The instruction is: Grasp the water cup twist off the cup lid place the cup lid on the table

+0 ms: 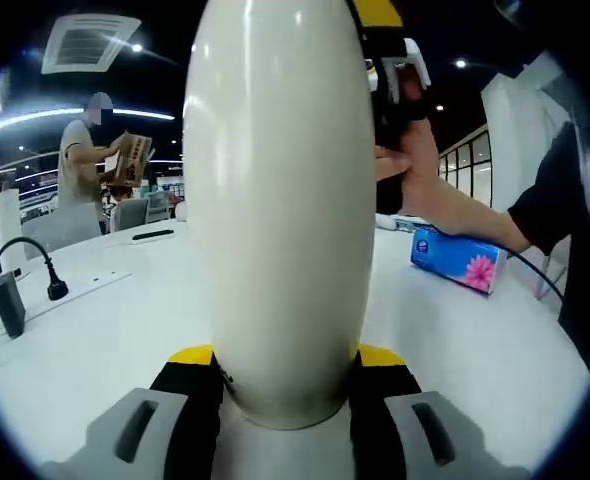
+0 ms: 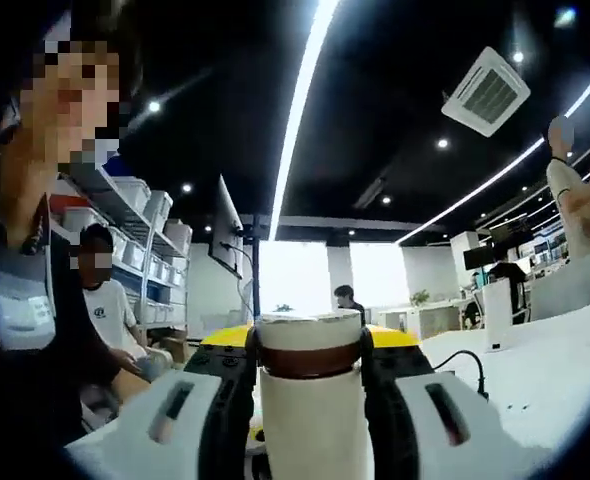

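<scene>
A tall, smooth white water cup (image 1: pixel 285 200) stands upright in the middle of the left gripper view. My left gripper (image 1: pixel 285 362) is shut on its lower body, yellow-tipped jaws on either side. Its top runs out of the picture. My right gripper (image 1: pixel 396 82), held by a person's hand (image 1: pixel 415 165), reaches in at the cup's upper right. In the right gripper view, my right gripper (image 2: pixel 310 345) is shut on the cup's cream lid (image 2: pixel 310 330), which has a brown band (image 2: pixel 310 362) just beneath it. Whether the lid has come loose cannot be told.
A white table (image 1: pixel 125 330) spreads below the cup. A blue tissue pack (image 1: pixel 455 258) lies at its right. A black power adapter (image 1: pixel 7 303) and a cable plug (image 1: pixel 55 290) sit at the left. People stand and sit in the background.
</scene>
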### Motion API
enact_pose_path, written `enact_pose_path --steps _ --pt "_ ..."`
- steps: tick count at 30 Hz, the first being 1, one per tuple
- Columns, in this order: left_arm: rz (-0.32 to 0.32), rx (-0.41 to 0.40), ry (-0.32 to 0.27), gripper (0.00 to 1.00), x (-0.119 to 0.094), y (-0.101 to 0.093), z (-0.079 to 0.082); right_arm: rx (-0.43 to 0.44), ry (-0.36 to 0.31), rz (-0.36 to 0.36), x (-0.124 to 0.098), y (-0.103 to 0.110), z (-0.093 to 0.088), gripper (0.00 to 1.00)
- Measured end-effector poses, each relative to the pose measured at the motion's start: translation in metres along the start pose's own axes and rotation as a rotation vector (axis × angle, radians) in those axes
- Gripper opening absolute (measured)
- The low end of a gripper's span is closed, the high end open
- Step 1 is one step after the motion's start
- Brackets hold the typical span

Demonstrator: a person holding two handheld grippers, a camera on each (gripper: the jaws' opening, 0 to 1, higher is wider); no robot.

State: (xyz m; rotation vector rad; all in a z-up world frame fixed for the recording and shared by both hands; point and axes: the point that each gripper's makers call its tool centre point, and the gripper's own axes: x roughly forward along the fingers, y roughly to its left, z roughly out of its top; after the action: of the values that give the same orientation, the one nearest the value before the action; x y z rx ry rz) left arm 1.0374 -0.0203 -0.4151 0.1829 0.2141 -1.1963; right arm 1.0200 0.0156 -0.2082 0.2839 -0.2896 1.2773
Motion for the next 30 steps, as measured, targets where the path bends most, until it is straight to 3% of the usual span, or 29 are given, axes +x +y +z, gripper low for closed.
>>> enact_pose_path --steps 3,12,18,23,30 --pt "0.001 -0.001 0.000 0.51 0.000 0.000 0.000 0.095 -0.029 0.041 0.001 -0.001 0.002 0.44" --pt "-0.001 -0.002 0.000 0.51 -0.001 -0.001 0.001 0.075 -0.020 0.083 0.000 -0.001 0.002 0.46" --pt "-0.002 -0.001 0.000 0.51 -0.001 -0.002 0.001 -0.011 0.024 0.050 0.001 0.002 -0.005 0.48" --pt "-0.002 0.000 0.000 0.51 -0.001 -0.001 0.001 -0.047 0.059 0.019 0.004 0.002 -0.013 0.61" --pt "-0.002 0.000 0.000 0.51 -0.001 -0.002 0.001 -0.100 0.083 -0.063 0.003 -0.001 -0.016 0.65"
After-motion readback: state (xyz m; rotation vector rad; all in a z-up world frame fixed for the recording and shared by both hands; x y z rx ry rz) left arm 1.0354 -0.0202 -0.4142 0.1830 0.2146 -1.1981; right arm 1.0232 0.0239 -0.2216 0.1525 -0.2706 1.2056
